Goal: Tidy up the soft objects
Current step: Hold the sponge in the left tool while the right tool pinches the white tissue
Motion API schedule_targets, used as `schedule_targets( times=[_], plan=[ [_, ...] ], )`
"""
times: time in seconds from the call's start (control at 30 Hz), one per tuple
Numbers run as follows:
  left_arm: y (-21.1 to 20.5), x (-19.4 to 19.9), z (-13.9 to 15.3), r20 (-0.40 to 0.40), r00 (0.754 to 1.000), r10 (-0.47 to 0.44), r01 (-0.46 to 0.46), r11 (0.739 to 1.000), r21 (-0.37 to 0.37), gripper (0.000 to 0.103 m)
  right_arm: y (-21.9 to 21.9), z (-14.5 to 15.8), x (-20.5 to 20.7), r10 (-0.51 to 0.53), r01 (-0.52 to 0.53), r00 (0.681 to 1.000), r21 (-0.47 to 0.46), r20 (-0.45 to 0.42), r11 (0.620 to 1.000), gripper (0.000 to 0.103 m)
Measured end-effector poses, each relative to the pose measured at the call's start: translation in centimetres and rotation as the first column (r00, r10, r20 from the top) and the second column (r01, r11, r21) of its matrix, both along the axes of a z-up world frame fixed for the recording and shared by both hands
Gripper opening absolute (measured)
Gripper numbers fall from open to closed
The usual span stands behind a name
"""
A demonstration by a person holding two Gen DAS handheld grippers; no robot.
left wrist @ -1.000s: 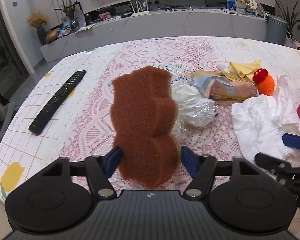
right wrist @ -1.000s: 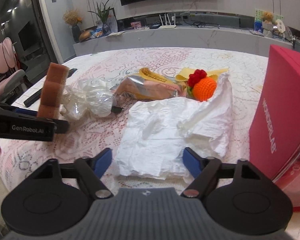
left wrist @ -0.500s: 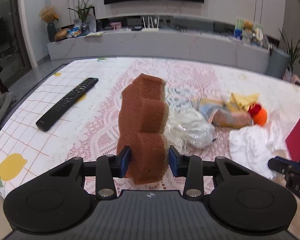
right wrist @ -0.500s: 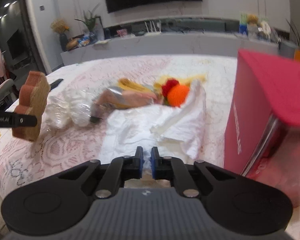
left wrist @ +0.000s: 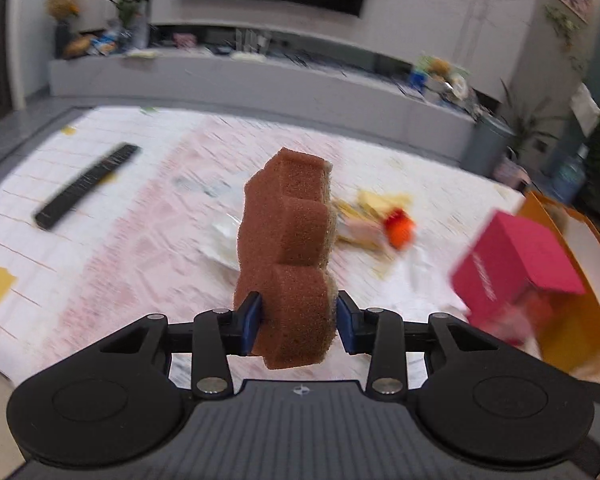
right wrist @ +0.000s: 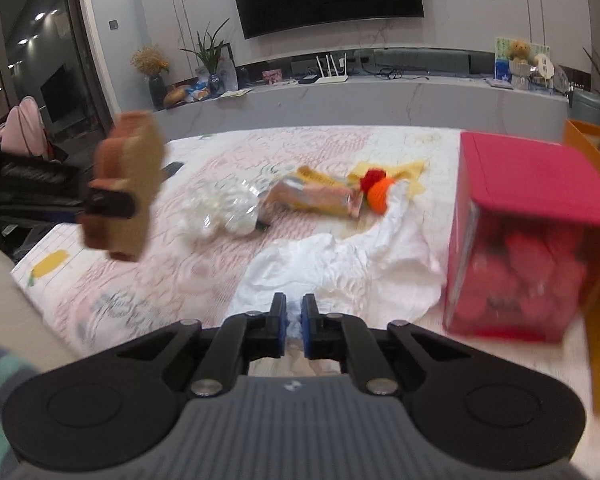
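Note:
My left gripper [left wrist: 298, 322] is shut on a brown wavy sponge [left wrist: 288, 248] and holds it upright, high above the table; it also shows in the right wrist view [right wrist: 126, 184]. My right gripper [right wrist: 295, 322] is shut on the near edge of a white cloth [right wrist: 340, 268] that lies crumpled on the table. An orange and red knitted ball [right wrist: 378, 190], a yellow snack packet [right wrist: 312, 198] and a clear plastic bag [right wrist: 224, 208] lie beyond the cloth.
A red box [right wrist: 528, 232] stands at the right with an orange container [left wrist: 572, 280] behind it. A black remote [left wrist: 88, 184] lies at the far left of the lace tablecloth [left wrist: 148, 240]. A grey counter runs along the back.
My left gripper closed on the sponge and lifted it off the table. My right gripper closed on the cloth's edge and pulled back, raising it a little.

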State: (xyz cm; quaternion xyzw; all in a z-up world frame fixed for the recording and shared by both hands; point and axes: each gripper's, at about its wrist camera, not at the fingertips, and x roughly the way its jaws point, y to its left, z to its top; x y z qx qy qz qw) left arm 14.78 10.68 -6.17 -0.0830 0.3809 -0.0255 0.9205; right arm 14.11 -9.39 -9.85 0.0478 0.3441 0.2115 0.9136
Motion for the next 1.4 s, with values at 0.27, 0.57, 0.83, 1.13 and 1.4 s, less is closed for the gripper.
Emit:
schedule_targets(
  times=[0.27, 0.57, 0.83, 1.13, 1.4],
  plan=[
    [-2.8, 0.1, -2.9, -0.062, 0.998, -0.023, 0.021, 0.999, -0.024, 0.044, -1.9, 0.4, -1.7, -0.021, 0.021, 1.000, -0.013, 0.023, 1.000, 0.005],
    [-2.6, 3.0, -3.4, -0.068, 0.997, -0.021, 0.018, 0.999, -0.042, 0.044, -0.3, 2.9, 5.4, 0.047, -0.034, 0.990, -0.099, 0.134, 0.995, 0.005],
    [-1.9, 4.5, -5.3, -0.090, 0.995, -0.032, 0.025, 0.997, -0.079, 0.044, 2.4, -2.7, 9.5, 0.113, -0.100, 0.993, -0.277, 0.031, 0.956, 0.003],
    [-2.1, 4.8, -5.4, -0.096, 0.994, -0.045, 0.040, 0.998, -0.052, 0.044, 2.9, 1.2, 11.0, 0.273, -0.287, 0.958, -0.380, -0.091, 0.879, 0.037],
    [-2.7, 4.7, -5.6, -0.105, 0.991, -0.087, 0.083, 0.996, -0.037, 0.044, 4.5, 1.8, 16.8, 0.348, -0.506, 0.856, -0.485, -0.382, 0.713, 0.058]
  ],
)
